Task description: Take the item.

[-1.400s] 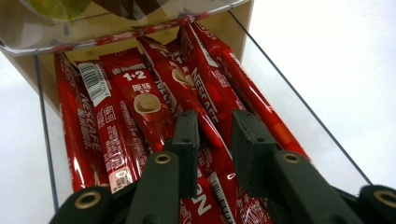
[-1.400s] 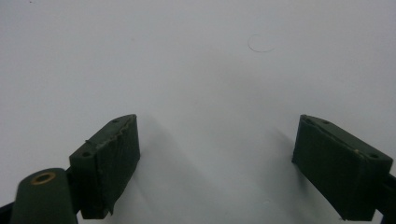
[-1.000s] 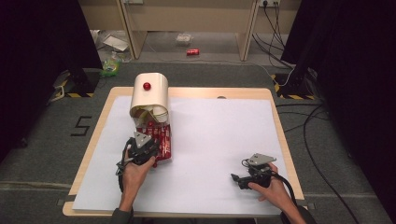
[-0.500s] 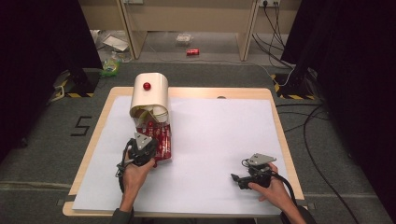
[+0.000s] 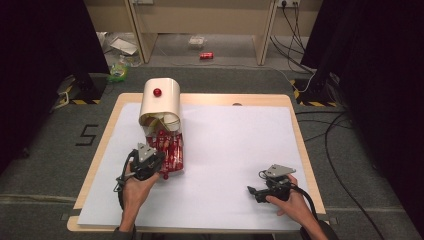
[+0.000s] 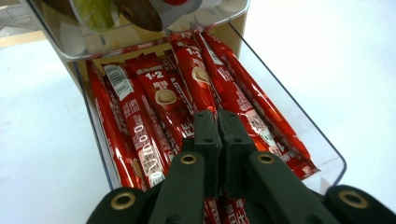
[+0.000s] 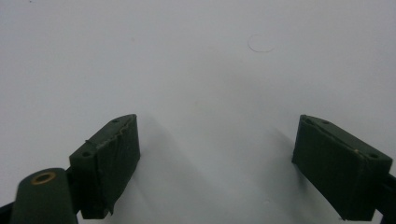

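Left gripper (image 6: 218,122) closes over a drawer of red sachets (image 6: 187,93)

Jaws pressed together just above the packets in the clear drawer (image 5: 167,152), pulled out at 6 o'clock of the cream dispenser (image 5: 161,100); right gripper (image 7: 231,161) — jaws spread wide — rests on the white sheet (image 5: 235,150) at 4 o'clock, well apart.

High view overhead facing forward and down on the white surface (image 5: 235,150), left gripper view close above red sachets (image 6: 187,88), right gripper view near bare surface, both within high view
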`<state>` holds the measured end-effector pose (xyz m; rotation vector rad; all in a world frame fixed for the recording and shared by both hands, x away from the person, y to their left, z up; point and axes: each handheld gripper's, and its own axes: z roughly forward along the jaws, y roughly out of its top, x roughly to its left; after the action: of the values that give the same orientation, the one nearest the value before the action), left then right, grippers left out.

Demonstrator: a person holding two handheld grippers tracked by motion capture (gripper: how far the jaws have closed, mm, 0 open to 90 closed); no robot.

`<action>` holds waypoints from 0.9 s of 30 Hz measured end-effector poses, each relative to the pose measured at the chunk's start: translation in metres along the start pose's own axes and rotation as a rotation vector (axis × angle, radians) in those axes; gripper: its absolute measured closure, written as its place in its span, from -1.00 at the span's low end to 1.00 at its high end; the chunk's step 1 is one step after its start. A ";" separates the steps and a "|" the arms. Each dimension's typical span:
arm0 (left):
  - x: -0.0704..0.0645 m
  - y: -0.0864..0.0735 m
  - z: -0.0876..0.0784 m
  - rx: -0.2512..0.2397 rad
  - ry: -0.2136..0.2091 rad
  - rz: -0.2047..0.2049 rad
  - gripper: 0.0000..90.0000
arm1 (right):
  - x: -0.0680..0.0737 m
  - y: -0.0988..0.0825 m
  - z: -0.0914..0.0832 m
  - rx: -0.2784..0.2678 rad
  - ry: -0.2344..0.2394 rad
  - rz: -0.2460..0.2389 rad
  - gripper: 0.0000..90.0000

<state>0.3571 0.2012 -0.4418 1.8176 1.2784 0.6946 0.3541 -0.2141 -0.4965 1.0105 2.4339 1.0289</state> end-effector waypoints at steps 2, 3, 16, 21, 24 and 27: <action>0.000 0.000 -0.003 0.006 -0.003 0.006 0.92 | 0.000 0.000 0.000 0.003 0.002 0.003 -0.66; 0.001 -0.001 -0.004 0.008 -0.005 0.006 0.92 | 0.000 0.000 0.000 0.003 0.002 0.003 -0.66; 0.004 -0.003 -0.022 0.010 -0.024 0.005 0.92 | 0.000 0.000 0.000 0.003 0.002 0.003 -0.66; 0.006 -0.005 -0.032 0.008 -0.027 0.007 0.92 | 0.000 0.000 0.000 0.003 0.003 0.004 -0.66; 0.008 -0.007 -0.035 0.013 -0.022 0.008 0.92 | 0.000 0.000 0.000 0.003 0.003 0.004 -0.66; 0.012 -0.010 -0.039 0.010 -0.015 0.004 0.92 | 0.000 0.000 0.000 0.003 0.004 0.005 -0.66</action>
<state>0.3249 0.2256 -0.4290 1.8306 1.2703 0.6770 0.3543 -0.2142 -0.4964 1.0167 2.4381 1.0293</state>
